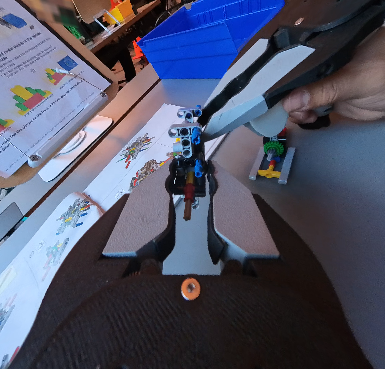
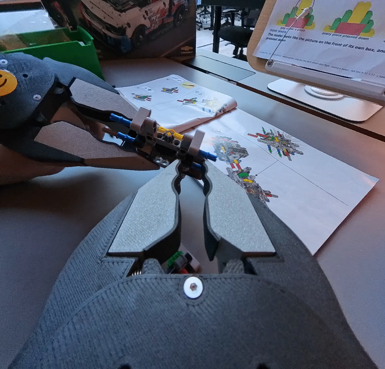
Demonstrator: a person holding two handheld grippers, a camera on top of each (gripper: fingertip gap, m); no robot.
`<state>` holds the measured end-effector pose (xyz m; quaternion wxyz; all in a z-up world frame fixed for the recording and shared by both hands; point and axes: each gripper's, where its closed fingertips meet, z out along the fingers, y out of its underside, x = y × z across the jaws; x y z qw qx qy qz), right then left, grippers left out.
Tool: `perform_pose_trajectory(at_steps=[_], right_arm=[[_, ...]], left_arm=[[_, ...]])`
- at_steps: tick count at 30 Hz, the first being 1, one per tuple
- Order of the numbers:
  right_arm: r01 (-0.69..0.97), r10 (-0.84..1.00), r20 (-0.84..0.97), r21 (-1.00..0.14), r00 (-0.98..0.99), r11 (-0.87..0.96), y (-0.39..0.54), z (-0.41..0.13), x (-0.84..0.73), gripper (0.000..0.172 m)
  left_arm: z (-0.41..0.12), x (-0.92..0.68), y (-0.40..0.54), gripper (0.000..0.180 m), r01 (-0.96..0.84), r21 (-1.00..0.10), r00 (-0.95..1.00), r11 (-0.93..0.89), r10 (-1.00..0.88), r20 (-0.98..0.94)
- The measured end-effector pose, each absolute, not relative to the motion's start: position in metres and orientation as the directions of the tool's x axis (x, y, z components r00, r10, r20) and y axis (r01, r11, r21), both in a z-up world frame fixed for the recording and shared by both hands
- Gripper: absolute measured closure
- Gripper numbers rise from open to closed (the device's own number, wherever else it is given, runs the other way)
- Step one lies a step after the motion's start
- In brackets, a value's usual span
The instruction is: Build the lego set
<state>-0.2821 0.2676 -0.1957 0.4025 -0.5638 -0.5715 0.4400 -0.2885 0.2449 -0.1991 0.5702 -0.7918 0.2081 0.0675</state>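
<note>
Left gripper (image 1: pixel 188 178) clamps the black end of a brick assembly (image 1: pixel 187 142) above the instruction sheet (image 2: pixel 291 182); right gripper (image 2: pixel 190 167) grips its far end.

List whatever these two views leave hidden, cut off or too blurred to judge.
- Small green-geared brick build on the grey table: its top is covered by the right gripper in the left wrist view; the right wrist view shows only a sliver behind that gripper's own fingers.
- Grey-and-black brick assembly with blue pins: its near end is covered by the left gripper.
- Open instruction booklet: drawings too small to follow.
- Blue plastic bin: contents hidden by its wall.
</note>
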Motion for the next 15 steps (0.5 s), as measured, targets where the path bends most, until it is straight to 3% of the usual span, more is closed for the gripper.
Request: perform_pose_trajectory(at_steps=[15], right_arm=[[0.287,0.993,-0.101,-0.954,-0.058,-0.08,0.2645,-0.1898,-0.2767,0.166]], left_arm=[[-0.1942,-0.279,0.2453,0.155,-0.457,-0.859,0.884,-0.231,-0.231,-0.408]])
